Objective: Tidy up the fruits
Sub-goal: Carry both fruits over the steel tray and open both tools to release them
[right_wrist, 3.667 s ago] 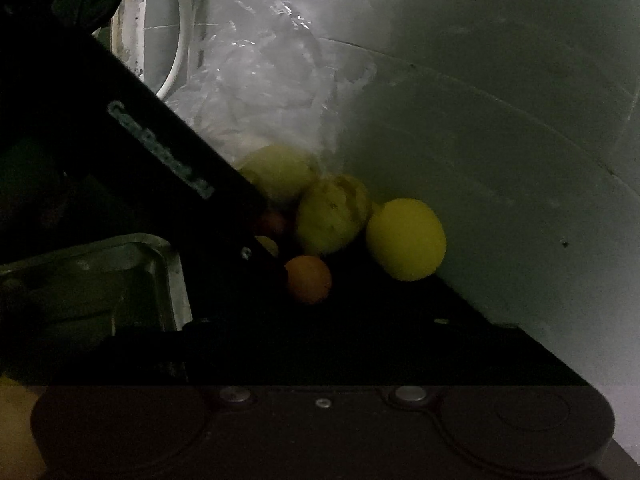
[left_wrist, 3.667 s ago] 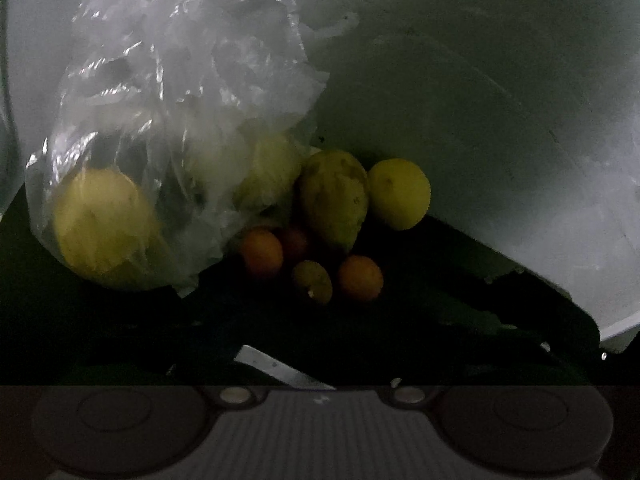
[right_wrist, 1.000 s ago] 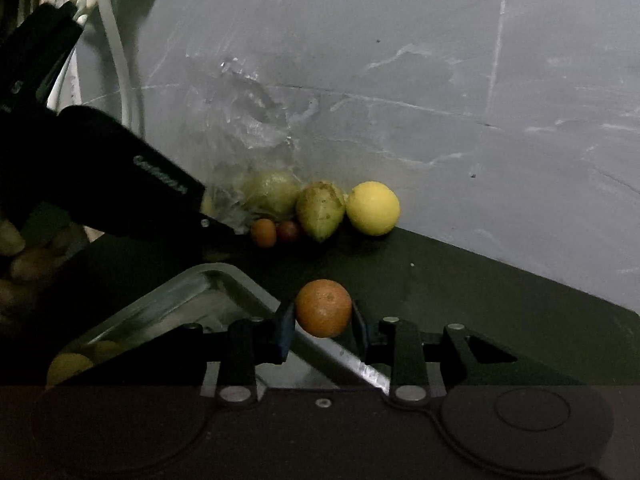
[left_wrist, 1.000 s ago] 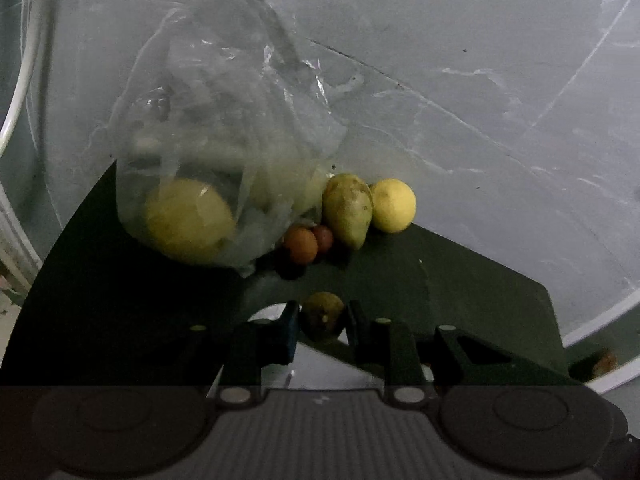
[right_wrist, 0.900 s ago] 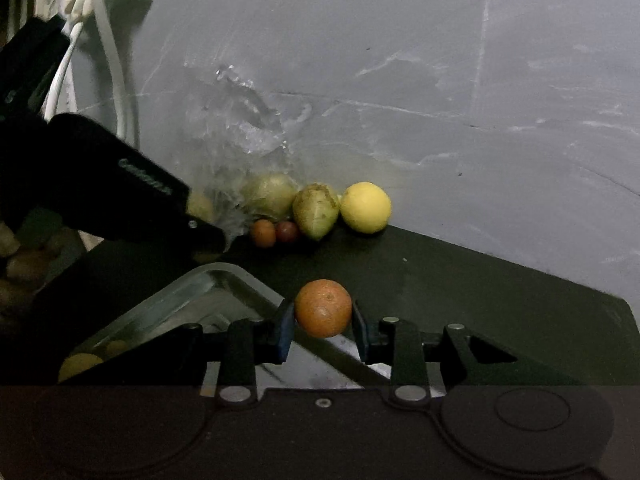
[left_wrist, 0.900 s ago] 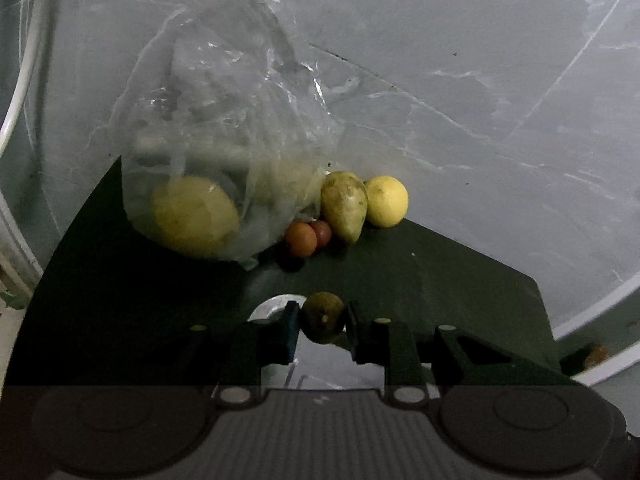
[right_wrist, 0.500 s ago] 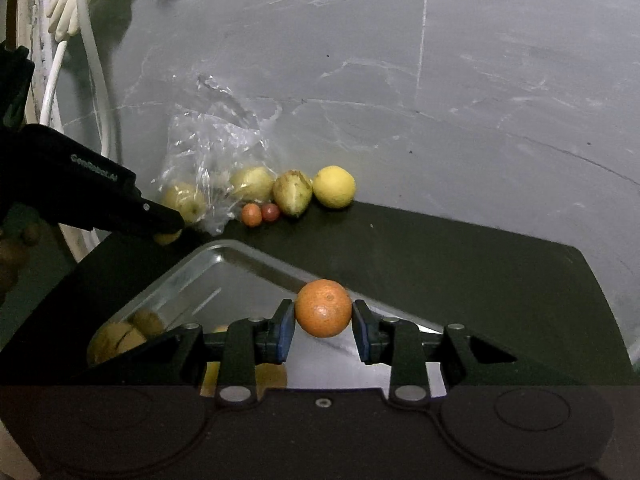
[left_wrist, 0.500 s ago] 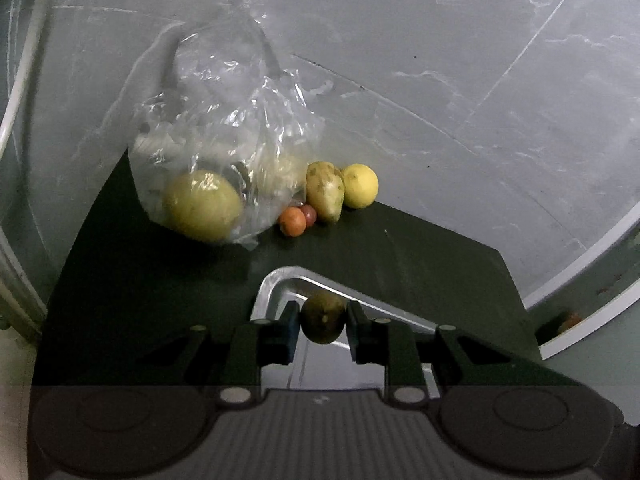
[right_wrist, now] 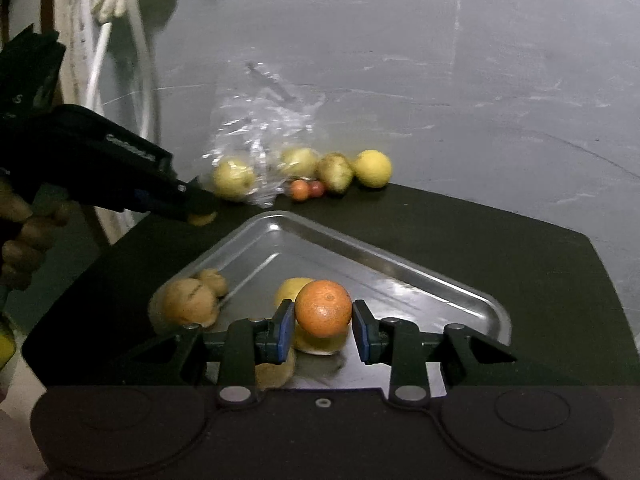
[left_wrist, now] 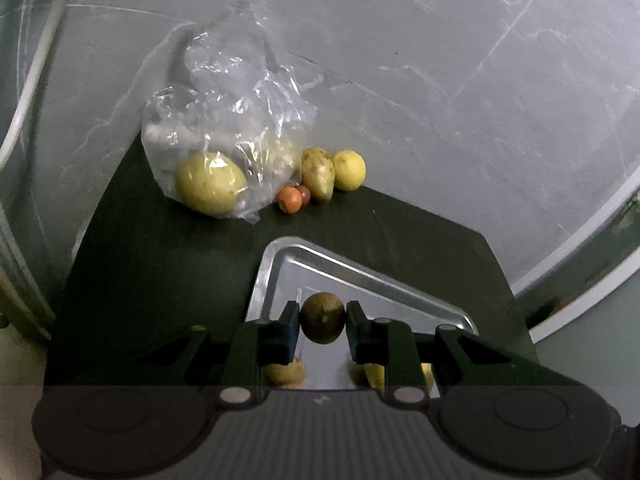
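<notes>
My left gripper (left_wrist: 322, 322) is shut on a small brownish-green fruit (left_wrist: 322, 323), held above the metal tray (left_wrist: 276, 264). My right gripper (right_wrist: 323, 330) is shut on an orange (right_wrist: 323, 314), also above the tray (right_wrist: 472, 300). In the tray lie several yellowish fruits (right_wrist: 186, 306). At the back of the dark table, a clear plastic bag (left_wrist: 232, 120) holds a large yellow fruit (left_wrist: 211, 188). Beside it sit a small orange fruit (left_wrist: 289, 199), a green-yellow pear-shaped fruit (left_wrist: 318, 172) and a lemon (left_wrist: 349, 170). The left gripper's body (right_wrist: 120, 168) shows at the left of the right wrist view.
A grey marbled wall (left_wrist: 440, 80) stands directly behind the fruits. White cables and a glove (right_wrist: 116, 8) hang at the far left. The dark table (right_wrist: 540, 280) ends in edges at the left and right. A person's hand (right_wrist: 20, 240) grips the left tool.
Both grippers have drawn back from the fruit pile and now sit over the tray, each still holding its fruit. The tray and the fruits in it have come into view.
</notes>
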Action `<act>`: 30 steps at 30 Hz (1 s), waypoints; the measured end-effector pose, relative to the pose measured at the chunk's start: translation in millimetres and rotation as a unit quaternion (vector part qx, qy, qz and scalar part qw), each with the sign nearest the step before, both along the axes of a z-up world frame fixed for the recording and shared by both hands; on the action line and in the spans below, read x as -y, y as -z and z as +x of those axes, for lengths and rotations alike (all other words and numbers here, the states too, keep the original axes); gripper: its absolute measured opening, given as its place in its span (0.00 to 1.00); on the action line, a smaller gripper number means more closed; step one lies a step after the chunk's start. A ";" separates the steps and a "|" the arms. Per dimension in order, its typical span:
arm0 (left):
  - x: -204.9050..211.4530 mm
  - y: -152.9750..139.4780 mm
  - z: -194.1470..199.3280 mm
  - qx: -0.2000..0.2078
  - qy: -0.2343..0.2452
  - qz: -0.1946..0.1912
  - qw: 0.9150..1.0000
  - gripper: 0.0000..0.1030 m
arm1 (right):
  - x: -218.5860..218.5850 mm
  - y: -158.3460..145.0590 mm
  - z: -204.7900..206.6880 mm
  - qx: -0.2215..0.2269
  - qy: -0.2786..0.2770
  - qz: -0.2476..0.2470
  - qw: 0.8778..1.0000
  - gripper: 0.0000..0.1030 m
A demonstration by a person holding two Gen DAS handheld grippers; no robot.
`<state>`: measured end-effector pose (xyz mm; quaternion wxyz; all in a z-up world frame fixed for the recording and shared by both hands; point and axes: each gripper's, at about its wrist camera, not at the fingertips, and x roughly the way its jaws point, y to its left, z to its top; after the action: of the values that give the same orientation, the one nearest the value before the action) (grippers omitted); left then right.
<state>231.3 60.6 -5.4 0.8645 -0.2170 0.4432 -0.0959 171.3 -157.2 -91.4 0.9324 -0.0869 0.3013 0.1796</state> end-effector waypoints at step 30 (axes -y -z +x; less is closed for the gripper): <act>66.2 16.4 -18.4 -0.007 0.126 0.080 0.989 0.26 | 0.7 20.6 -20.2 -0.051 0.019 -0.002 0.999 0.32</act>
<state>212.9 -5.6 -21.8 0.8568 -0.0906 0.4794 -0.1671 151.2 -157.9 -112.0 0.9189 -0.0735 0.3504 0.1659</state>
